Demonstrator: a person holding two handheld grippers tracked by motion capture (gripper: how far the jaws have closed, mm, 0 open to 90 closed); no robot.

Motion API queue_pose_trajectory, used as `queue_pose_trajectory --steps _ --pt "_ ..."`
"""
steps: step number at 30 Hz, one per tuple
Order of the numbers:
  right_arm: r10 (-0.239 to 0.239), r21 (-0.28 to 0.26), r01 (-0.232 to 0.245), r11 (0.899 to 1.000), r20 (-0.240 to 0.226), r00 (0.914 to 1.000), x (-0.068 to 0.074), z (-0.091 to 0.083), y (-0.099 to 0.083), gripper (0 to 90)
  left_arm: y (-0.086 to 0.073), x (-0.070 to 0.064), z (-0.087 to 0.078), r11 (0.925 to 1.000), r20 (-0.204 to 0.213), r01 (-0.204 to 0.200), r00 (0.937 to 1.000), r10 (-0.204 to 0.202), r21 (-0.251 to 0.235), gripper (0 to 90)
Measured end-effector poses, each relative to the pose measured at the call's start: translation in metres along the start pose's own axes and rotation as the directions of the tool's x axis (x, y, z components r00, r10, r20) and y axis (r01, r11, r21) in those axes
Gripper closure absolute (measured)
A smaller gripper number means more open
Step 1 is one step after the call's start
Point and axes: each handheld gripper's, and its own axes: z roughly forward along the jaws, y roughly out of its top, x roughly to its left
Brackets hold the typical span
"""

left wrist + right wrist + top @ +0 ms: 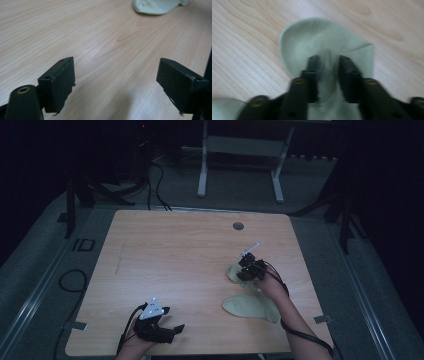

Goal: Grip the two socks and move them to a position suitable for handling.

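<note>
Your right gripper (328, 75): jaws pinching a fold of the pale green sock (322, 40) at the table's right side.
Second sock (252, 307): flat, just nearer you.
Your left gripper (116, 85): jaws spread wide, low over bare table (75, 37) at the near left.
Writing: none readable on socks or grippers.

The light wooden table (165, 265) has a small round hole (238, 226) near its far edge at about 1 o'clock, and 2 pale green socks lie on it, 1 sock (251, 306) at 4 o'clock and the other sock (233, 273) just beyond it at 3 o'clock.
</note>
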Motion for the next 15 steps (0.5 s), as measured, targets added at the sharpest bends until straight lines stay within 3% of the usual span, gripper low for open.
queue_pose_trajectory --steps 5,10,13,14,15 --pt "0.005 -0.018 -0.005 1.000 -0.021 0.9998 0.000 -0.007 -0.001 52.4 0.011 0.001 0.007 0.9997 0.000 -0.012 0.9999 0.012 0.019 20.7" --pt "0.016 -0.053 -0.017 0.998 -0.027 0.9995 -0.004 -0.025 -0.002 52.6 0.031 0.000 0.015 0.9984 -0.020 -0.048 0.9986 0.049 0.031 26.0" --pt "0.020 -0.071 -0.020 0.997 -0.011 0.9997 -0.006 -0.031 -0.003 54.7 0.044 -0.002 0.019 0.9971 -0.015 -0.073 0.9972 0.073 0.021 37.3" --pt "0.047 -0.079 -0.047 0.996 0.004 0.9989 -0.008 -0.035 -0.005 57.8 0.068 -0.005 0.031 0.9924 -0.008 -0.122 0.9925 0.122 0.017 45.4" --pt "0.051 -0.080 -0.050 0.995 -0.001 0.9987 -0.007 -0.035 -0.005 58.7 0.076 -0.006 0.035 0.9919 -0.005 -0.127 0.9919 0.127 0.013 50.4"
